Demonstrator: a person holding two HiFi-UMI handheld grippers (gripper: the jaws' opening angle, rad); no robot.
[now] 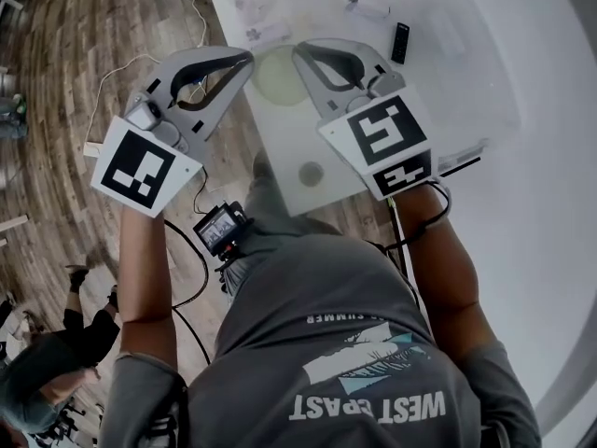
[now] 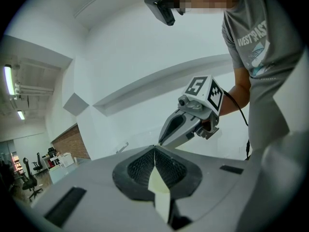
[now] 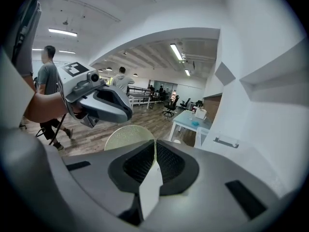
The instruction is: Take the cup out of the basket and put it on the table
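Note:
In the head view both grippers are held up over the near end of a white table, their tips turned towards each other. My left gripper and my right gripper are both shut, with nothing between the jaws. A pale yellow-green round thing lies on the table below and between the two tips. It also shows beyond the right gripper as a pale round thing. I cannot tell if it is the cup or the basket. The left gripper points up at the right gripper.
On the table lie a black remote-like bar, a small grey disc and clear items at the far end. Cables trail on the wooden floor to the left. People stand in the room beyond.

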